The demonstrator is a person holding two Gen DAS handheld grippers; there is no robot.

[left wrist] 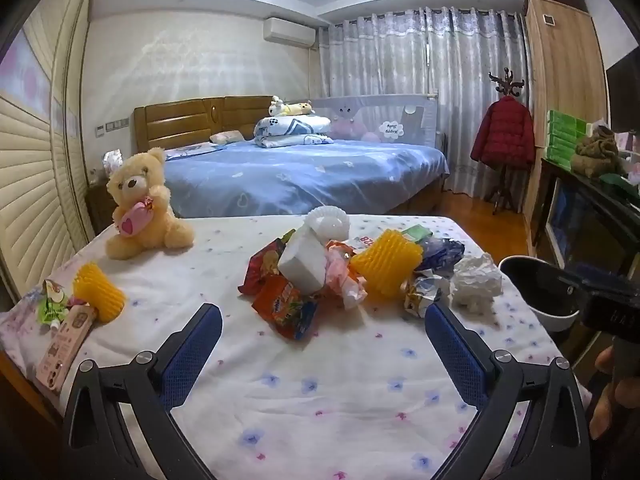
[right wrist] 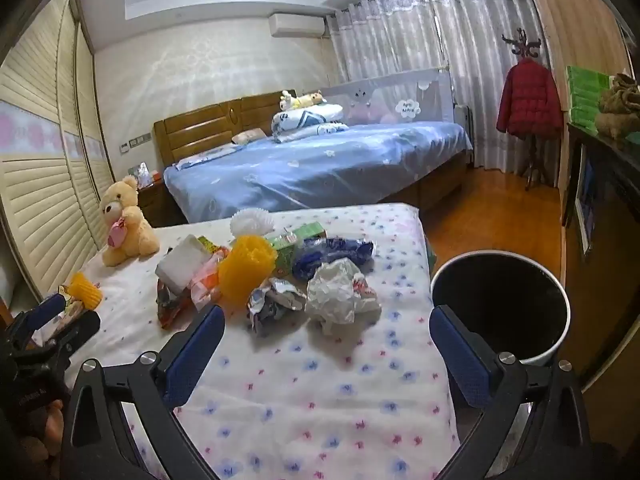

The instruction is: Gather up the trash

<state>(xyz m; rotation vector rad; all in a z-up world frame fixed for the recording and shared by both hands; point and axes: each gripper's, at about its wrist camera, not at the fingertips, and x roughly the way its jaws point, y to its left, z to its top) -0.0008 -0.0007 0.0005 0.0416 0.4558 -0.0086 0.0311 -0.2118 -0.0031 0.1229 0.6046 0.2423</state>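
A pile of trash lies on the flowered bedsheet (left wrist: 320, 392): an orange snack wrapper (left wrist: 290, 310), a white foam block (left wrist: 302, 266), a yellow foam net (left wrist: 386, 266), a crumpled white tissue (left wrist: 476, 282) and a silver wrapper (left wrist: 424, 292). My left gripper (left wrist: 323, 320) is open and empty just before the orange wrapper. My right gripper (right wrist: 327, 324) is open and empty, with the tissue (right wrist: 338, 294) and silver wrapper (right wrist: 274, 304) between and beyond its fingertips. A black-lined bin (right wrist: 500, 304) stands off the bed's right edge; it also shows in the left wrist view (left wrist: 536, 292).
A teddy bear (left wrist: 140, 208) sits at the bed's far left. A second yellow net (left wrist: 98, 294), a green wrapper (left wrist: 50, 300) and a pink box (left wrist: 64, 344) lie at the left edge. A blue bed (left wrist: 304, 176) is behind, and a dark cabinet (right wrist: 604, 208) at right.
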